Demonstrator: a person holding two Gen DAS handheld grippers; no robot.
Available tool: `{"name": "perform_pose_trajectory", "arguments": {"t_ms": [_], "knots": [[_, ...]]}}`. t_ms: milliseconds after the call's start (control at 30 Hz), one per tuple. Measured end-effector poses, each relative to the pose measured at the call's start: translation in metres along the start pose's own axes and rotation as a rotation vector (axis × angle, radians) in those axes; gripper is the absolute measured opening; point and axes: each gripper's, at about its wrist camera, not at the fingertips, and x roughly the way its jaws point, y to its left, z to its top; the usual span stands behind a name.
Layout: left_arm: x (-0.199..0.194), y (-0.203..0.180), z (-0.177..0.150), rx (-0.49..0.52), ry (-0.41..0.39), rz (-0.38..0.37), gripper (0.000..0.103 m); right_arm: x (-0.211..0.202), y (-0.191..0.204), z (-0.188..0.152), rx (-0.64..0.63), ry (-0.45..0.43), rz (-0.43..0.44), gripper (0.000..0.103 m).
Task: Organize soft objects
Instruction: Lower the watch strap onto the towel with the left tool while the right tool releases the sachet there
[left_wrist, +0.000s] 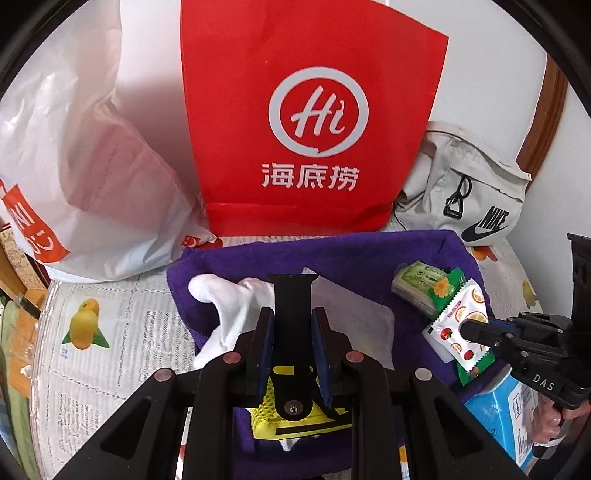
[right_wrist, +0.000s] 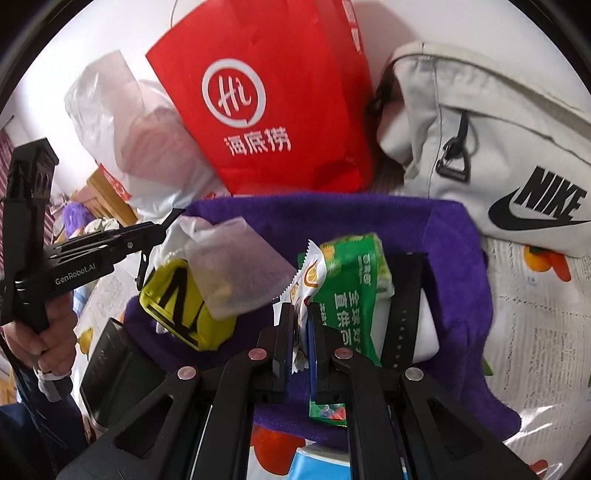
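A purple towel (left_wrist: 369, 258) lies spread on the table with soft items on it. My left gripper (left_wrist: 293, 314) is shut on a black strap (left_wrist: 293, 291) that stands up between its pads, above a yellow mesh pouch (left_wrist: 295, 421) and beside a white cloth (left_wrist: 225, 306). My right gripper (right_wrist: 300, 314) is shut on a white snack packet (right_wrist: 310, 277) with fruit print, just left of a green tissue pack (right_wrist: 354, 288). A second black strap (right_wrist: 404, 314) lies to the right on a white object. A translucent pouch (right_wrist: 229, 266) rests on the yellow pouch (right_wrist: 177, 306).
Behind the towel stand a red paper bag (left_wrist: 314, 122), a white plastic bag (left_wrist: 92, 166) and a beige Nike bag (left_wrist: 476, 199). A blue box (left_wrist: 498, 413) sits at the front right and a black box (right_wrist: 118, 362) at the front left. The tablecloth (left_wrist: 110, 332) has a fruit print.
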Motion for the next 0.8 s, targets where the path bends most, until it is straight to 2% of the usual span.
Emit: {"name": "perform_pose_trajectory", "arguments": {"t_ms": [167, 633, 800], "knots": [[0.004, -0.004, -0.002, 0.015, 0.015, -0.014, 0.02, 0.007, -0.001, -0.002, -0.008, 0.035, -0.023, 0.009], [0.015, -0.015, -0.006, 0.053, 0.049, -0.02, 0.02, 0.007, -0.009, -0.006, -0.027, 0.064, -0.05, 0.016], [0.017, -0.017, -0.007, 0.063, 0.053, -0.023, 0.02, 0.006, -0.007, -0.007, -0.045, 0.068, -0.05, 0.03]]}}
